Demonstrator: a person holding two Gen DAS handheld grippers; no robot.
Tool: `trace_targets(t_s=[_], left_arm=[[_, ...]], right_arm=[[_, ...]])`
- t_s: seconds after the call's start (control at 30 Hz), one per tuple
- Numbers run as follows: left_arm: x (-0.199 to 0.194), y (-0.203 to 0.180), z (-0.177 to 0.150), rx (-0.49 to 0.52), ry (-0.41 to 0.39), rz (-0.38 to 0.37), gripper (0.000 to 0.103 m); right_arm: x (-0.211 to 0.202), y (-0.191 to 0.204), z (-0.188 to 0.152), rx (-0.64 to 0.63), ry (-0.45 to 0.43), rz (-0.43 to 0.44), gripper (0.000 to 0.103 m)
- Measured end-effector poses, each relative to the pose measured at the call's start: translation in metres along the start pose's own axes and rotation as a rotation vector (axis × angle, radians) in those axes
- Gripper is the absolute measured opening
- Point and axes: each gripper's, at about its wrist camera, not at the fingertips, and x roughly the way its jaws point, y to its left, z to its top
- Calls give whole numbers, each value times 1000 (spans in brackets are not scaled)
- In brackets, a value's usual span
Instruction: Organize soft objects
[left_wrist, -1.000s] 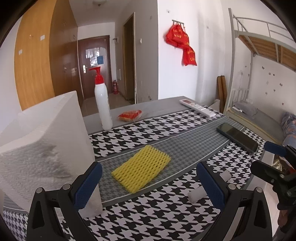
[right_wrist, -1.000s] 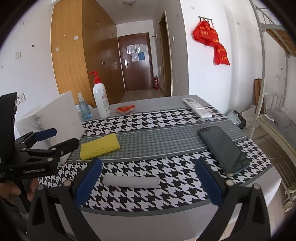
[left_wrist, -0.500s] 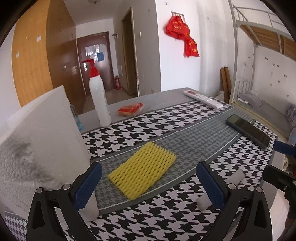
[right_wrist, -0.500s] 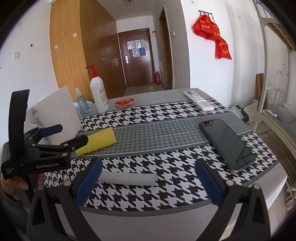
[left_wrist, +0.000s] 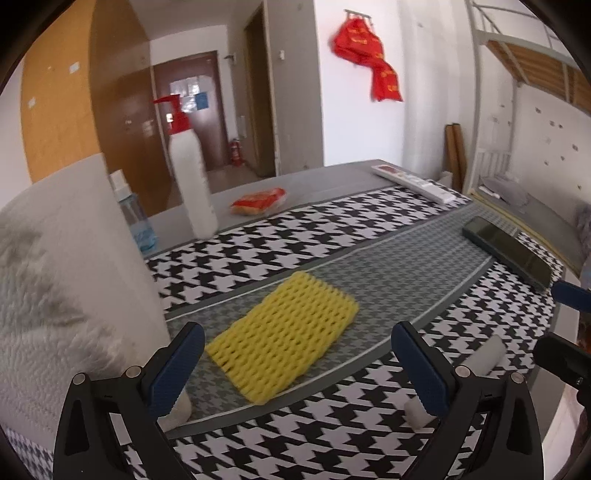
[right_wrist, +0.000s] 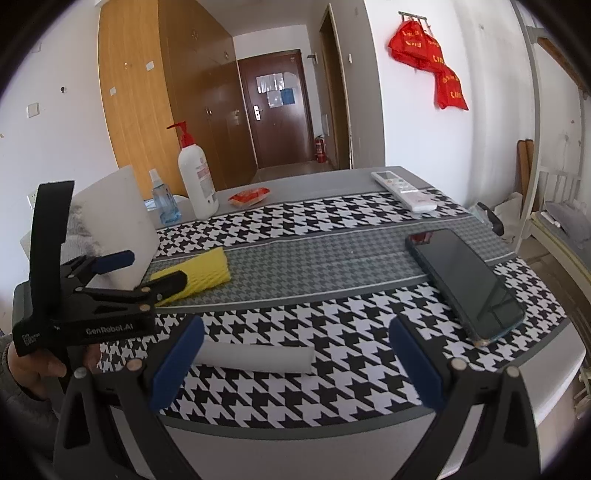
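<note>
A yellow foam net sleeve (left_wrist: 284, 336) lies flat on the grey strip of the houndstooth cloth, also in the right wrist view (right_wrist: 199, 275). My left gripper (left_wrist: 295, 365) is open and empty, just in front of and above it. A white foam tube (right_wrist: 255, 360) lies on the cloth near the front edge; in the left wrist view it (left_wrist: 487, 354) shows partly behind my right finger. My right gripper (right_wrist: 295, 363) is open and empty, straddling the tube from the front. A big white foam block (left_wrist: 66, 288) stands at the left.
A phone (right_wrist: 465, 284) lies on the right of the table. A remote (right_wrist: 402, 192), a red snack packet (right_wrist: 249, 195), a white pump bottle (right_wrist: 194, 181) and a small spray bottle (right_wrist: 164, 203) stand at the back. The table's front edge (right_wrist: 332, 432) is close.
My left gripper has moved forward and down toward the yellow sleeve. My right gripper has moved closer to the white tube. Nothing on the table has moved.
</note>
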Motion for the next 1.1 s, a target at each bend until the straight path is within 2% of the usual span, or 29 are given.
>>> trace_targets(t_s=[0.2, 0.3, 0.53, 0.6, 0.8, 1.0, 1.1], left_arm=[[-1, 13, -6, -22, 10, 57, 101], [-1, 15, -8, -26, 26, 47, 100], [7, 5, -9, 7, 78, -17, 84], [12, 3, -9, 14, 102, -30, 83], [26, 7, -10, -12, 177, -76, 64], [28, 6, -10, 0, 190, -82, 62], [31, 6, -10, 12, 197, -61, 54]], right_arm=[[6, 4, 0, -12, 11, 18, 101], [11, 8, 1, -23, 21, 31, 101], [17, 10, -3, -33, 50, 35, 101], [18, 10, -4, -35, 57, 40, 101], [22, 13, -5, -61, 77, 59, 101], [26, 14, -6, -72, 90, 64, 101], [27, 16, -6, -83, 97, 71, 101]])
